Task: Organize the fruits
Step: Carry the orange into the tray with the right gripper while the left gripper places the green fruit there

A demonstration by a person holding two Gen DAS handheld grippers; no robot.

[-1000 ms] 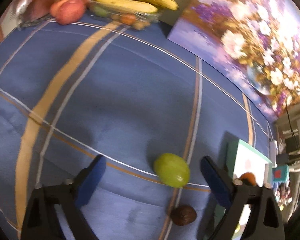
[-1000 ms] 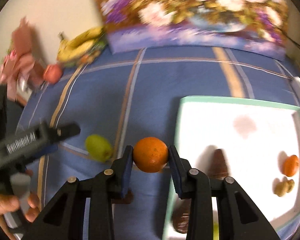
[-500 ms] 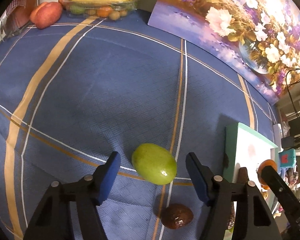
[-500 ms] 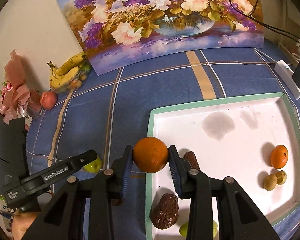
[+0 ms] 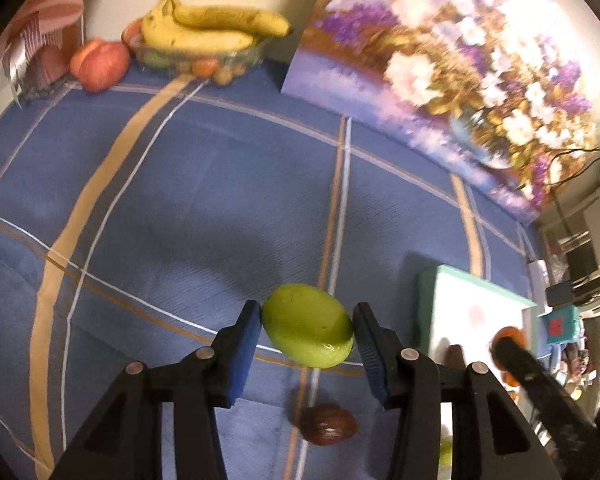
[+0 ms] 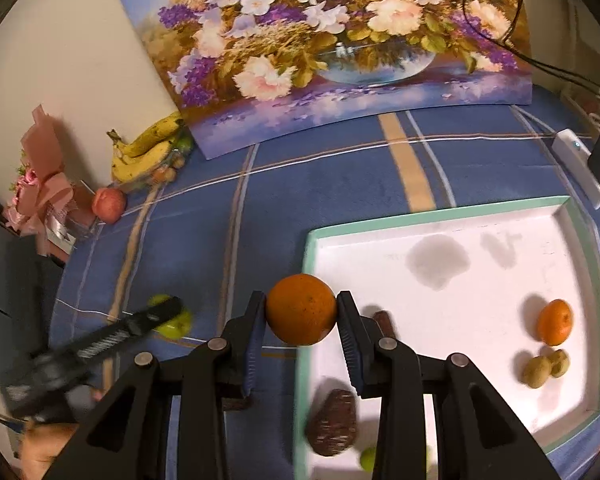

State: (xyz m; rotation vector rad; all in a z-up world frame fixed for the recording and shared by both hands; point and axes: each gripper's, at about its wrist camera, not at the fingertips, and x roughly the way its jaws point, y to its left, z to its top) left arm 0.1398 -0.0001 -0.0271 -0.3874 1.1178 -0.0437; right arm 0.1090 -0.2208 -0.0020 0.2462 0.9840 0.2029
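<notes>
Blue plaid cloth covers the bench [image 6: 340, 184], painting [image 6: 332, 40] propped at the far wall. Tray [image 6: 428, 216] at right already holds a tangerine [image 6: 555, 321], two small yellow fruits [image 6: 545, 368] and dark pieces.

Right gripper [image 6: 301, 316]: fingers pinch the orange [image 6: 301, 314] over the tray's near-left edge.

Left gripper [image 5: 307, 330]: fingers pinch the green fruit [image 5: 308, 325], long axis crosswise, tilted down to the right.

Both look undelivered. Brown fruit [image 5: 327, 424] remains on the cloth.

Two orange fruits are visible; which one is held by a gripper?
The larger orange, clamped in the right gripper at the tray edge; the smaller orange lies free inside.
</notes>
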